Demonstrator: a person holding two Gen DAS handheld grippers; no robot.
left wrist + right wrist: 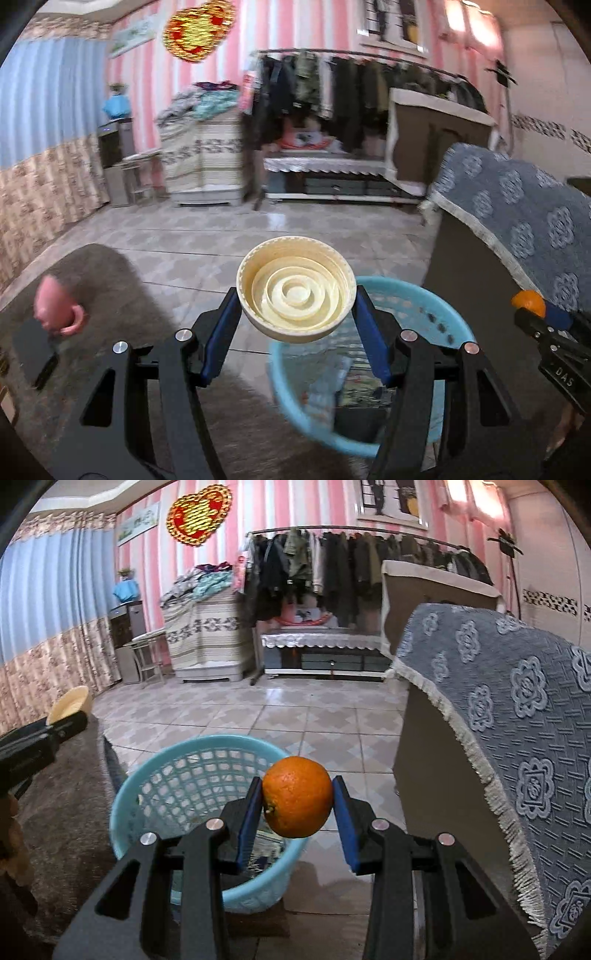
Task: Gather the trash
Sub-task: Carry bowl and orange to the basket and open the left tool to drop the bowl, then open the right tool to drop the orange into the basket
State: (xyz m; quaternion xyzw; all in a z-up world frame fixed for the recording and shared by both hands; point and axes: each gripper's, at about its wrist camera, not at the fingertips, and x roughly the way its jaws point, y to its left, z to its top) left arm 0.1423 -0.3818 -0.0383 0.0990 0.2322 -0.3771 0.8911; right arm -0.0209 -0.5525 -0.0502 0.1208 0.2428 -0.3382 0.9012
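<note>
Jaws of left gripper (295,314) clamp a cream lid (295,290); right gripper (297,805) pinches an orange (297,796). Both hang above the blue basket (155,771), which already holds scraps. Dropping remains. Beyond, tiled floor (295,709).

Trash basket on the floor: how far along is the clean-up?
Partly done. The blue basket already holds some wrappers or paper at the bottom. In hand: the left gripper is clamped on a cream lid, and the right gripper on an orange, both near the basket. Left to do: drop both in. A pink object sits on the rug; it may be trash too.
</note>
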